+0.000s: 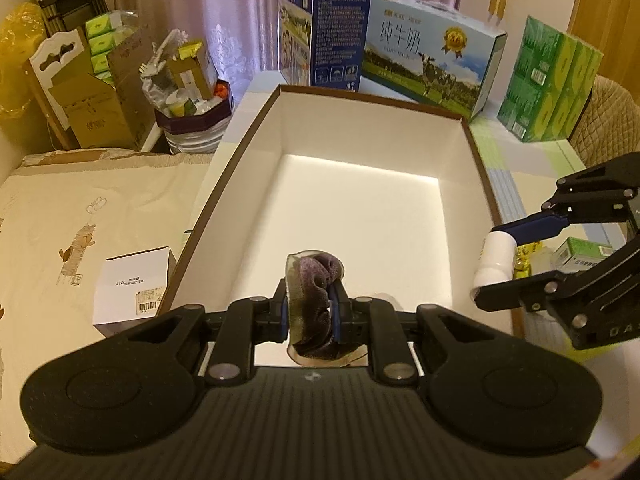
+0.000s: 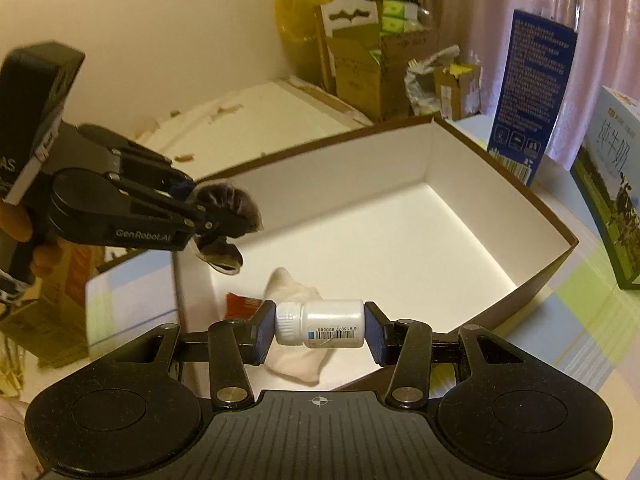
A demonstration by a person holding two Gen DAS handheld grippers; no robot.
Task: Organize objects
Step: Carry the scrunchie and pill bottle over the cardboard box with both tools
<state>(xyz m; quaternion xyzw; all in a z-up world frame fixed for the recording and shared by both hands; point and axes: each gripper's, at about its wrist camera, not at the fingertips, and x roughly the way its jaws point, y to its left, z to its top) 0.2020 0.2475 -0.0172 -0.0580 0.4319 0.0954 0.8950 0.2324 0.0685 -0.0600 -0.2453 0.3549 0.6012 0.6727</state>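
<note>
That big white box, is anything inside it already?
Inside the box, near one end, lie a white cloth and a red packet; the right gripper and its bottle partly cover them.

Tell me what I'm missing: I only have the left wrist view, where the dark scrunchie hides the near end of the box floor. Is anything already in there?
Observer: Yes. The right wrist view shows a white cloth lying on the floor of the box at its near end.
Operator: Anything else beside it?
Observer: A red packet lies just left of the cloth.
Operator: The right gripper's white bottle, how is it held?
Observer: The right gripper clamps the white bottle sideways, cap on one pad and base on the other, barcode facing the camera.
</note>
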